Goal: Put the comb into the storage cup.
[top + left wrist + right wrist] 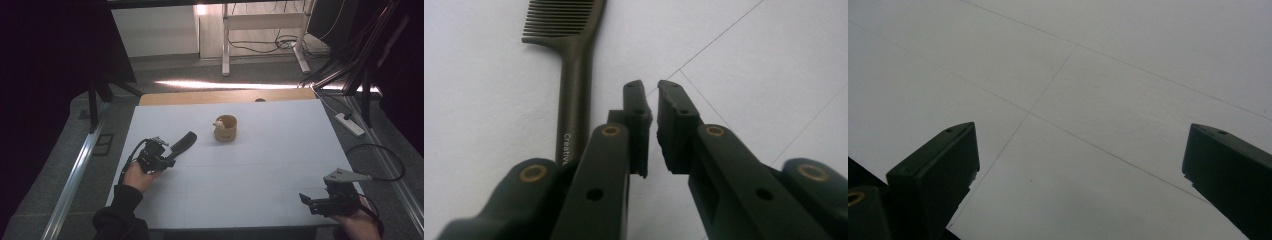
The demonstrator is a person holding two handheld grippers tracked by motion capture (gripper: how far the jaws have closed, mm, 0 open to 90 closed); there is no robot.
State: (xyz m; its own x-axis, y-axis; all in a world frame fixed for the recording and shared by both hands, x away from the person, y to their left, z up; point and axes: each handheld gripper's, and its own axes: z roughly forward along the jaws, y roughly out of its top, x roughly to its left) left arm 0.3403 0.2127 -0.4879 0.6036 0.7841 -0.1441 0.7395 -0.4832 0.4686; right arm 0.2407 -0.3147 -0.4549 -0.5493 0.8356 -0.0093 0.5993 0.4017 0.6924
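The left gripper [651, 90], jaws nearly closed on nothing, lies beside a dark comb [574, 65] cut off by the frame edge; the right gripper [1078, 165] gapes.

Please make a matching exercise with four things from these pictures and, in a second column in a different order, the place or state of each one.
Things:
1. comb
2. small brown cup
3. left tool
4. right tool

Place or state:
A. jaws wide apart over the bare table
B. near the middle of the table, something pale inside
C. lying flat beside the left tool
D. jaws almost together, nothing between them

Pairs: 1-C, 2-B, 3-D, 4-A
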